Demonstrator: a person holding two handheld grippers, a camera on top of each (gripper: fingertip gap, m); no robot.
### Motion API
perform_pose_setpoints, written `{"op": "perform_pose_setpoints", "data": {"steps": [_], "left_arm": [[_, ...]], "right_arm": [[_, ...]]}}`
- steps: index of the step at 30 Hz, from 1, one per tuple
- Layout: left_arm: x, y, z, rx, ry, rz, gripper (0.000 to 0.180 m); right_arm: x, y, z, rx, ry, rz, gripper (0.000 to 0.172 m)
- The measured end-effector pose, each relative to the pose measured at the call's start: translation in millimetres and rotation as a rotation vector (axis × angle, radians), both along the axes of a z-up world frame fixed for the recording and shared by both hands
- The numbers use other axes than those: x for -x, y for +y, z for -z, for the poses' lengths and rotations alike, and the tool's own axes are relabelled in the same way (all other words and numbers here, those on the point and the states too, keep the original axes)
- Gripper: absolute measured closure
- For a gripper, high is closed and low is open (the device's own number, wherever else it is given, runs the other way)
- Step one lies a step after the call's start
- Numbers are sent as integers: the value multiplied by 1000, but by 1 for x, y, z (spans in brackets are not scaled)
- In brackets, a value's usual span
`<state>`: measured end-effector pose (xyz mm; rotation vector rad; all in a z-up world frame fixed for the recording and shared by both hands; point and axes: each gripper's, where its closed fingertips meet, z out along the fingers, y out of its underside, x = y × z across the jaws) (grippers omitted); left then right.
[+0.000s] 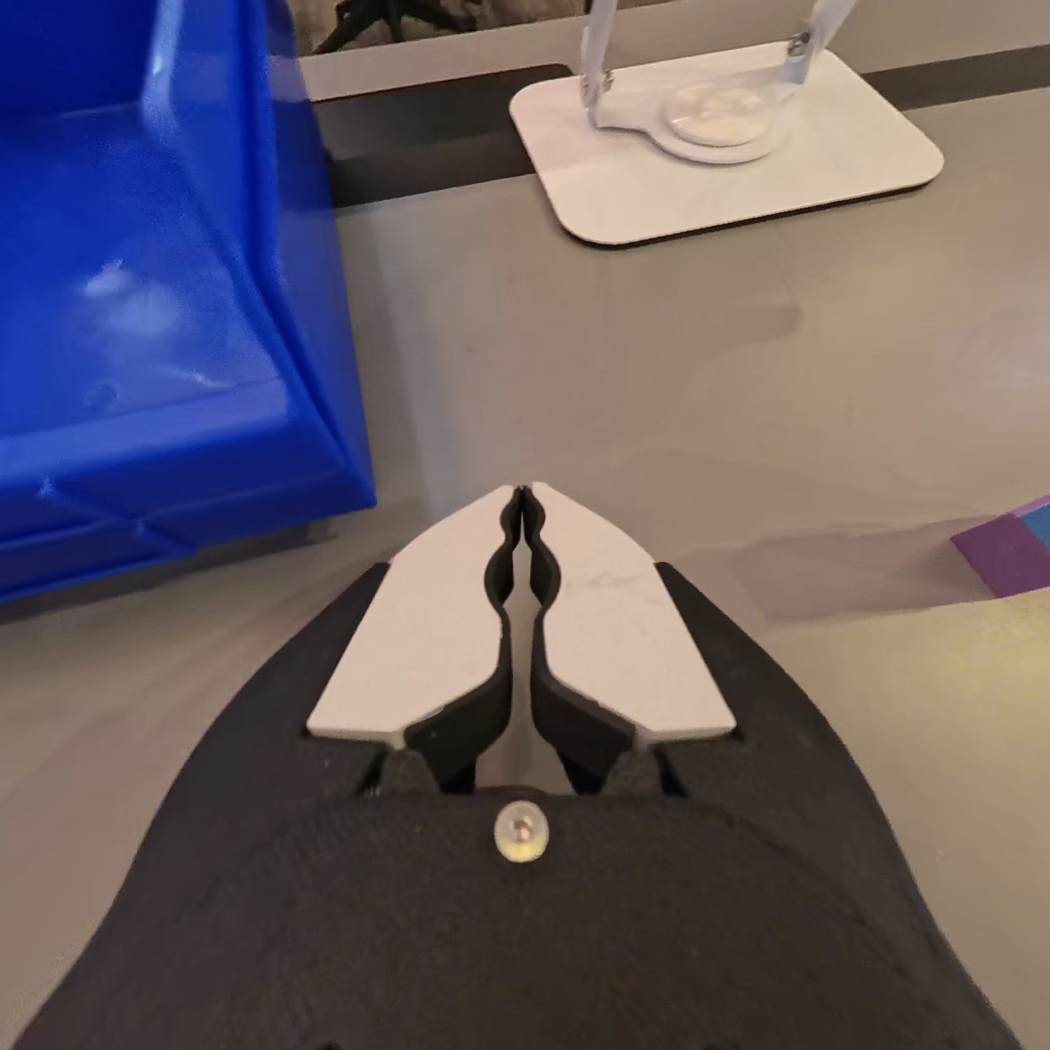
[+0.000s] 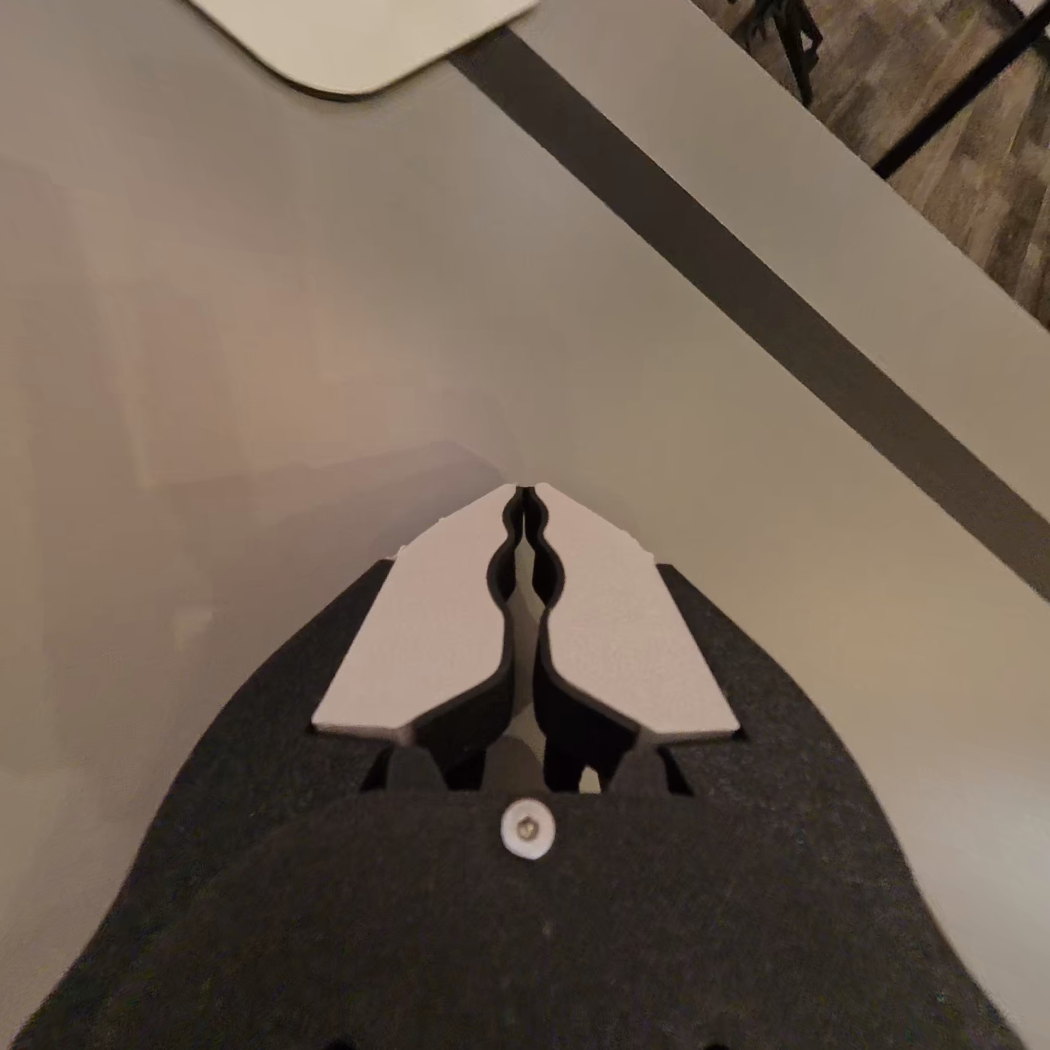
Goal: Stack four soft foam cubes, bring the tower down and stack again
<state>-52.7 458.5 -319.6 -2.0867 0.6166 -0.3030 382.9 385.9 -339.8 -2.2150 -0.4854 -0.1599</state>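
Only a corner of the foam cubes [image 1: 1008,548] shows, at the far right edge of the left wrist view: a purple face with a strip of blue above it, cut off by the frame, so how many cubes sit there or how they are arranged cannot be told. They rest on the grey table [image 1: 568,369], well to the right of the left gripper [image 1: 523,490], whose white fingers [image 1: 454,596] are closed tip to tip with nothing between them. To the left of that gripper stands a blue plastic bin [image 1: 170,284], blurred and running out of the frame at the top and left, its near corner just beside the fingertips. Farther off sits a white stand base [image 1: 738,170] with clear uprights [image 1: 596,51] whose tops are cut off by the upper edge. A dark strip [image 1: 426,142] crosses the table behind it, partly covered by the base. In the right wrist view, the right gripper [image 2: 526,487] is likewise pinched closed on nothing, over bare table [image 2: 284,284]. Only a rounded corner of the white base [image 2: 369,40] shows at the top, the dark strip [image 2: 738,255] slants to the right, and the floor [image 2: 937,113] beyond the table edge is blurred.
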Motion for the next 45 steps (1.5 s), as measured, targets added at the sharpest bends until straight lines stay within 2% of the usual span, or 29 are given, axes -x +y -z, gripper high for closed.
{"op": "perform_pose_setpoints", "data": {"steps": [3,6,8,12,14,16,19,23,26,30,34,37,40,43,45], "left_arm": [[6,-8,3,26,2,-44,180],[-11,-18,7,69,-13,-54,180],[-52,-31,11,120,-23,-2,180],[-180,-83,18,164,35,293,180],[-205,-95,16,172,1,342,180],[-198,-89,13,181,-52,308,180],[-164,-71,13,153,-33,236,180],[-136,-62,11,146,-52,209,180],[-132,-61,11,156,-73,214,180],[-136,-65,14,142,-18,244,180],[-137,-66,13,149,-32,256,180],[-137,-66,13,156,-45,265,180],[-140,-67,13,160,-46,294,180],[-146,-75,10,181,-96,382,180],[-150,-80,6,190,-133,445,180]], "right_arm": [[-26,-2,-5,-15,66,68,172],[-34,-2,-6,-17,91,91,172],[-33,-2,-3,-6,63,84,172],[-31,-3,1,8,20,72,172],[-31,-3,-3,-11,51,76,172],[-36,-3,-5,-15,80,93,172],[-42,-2,-5,-14,98,108,172],[-43,-1,-4,-13,95,109,172],[-42,-1,-4,-13,80,100,172],[-41,-2,-7,-21,125,87,172],[-37,-5,-26,-72,208,75,170],[-11,-17,-46,-20,178,-30,167],[26,-44,-48,141,120,-176,146],[56,-75,-46,245,61,-288,124],[79,-95,-41,319,85,-380,127]]}}
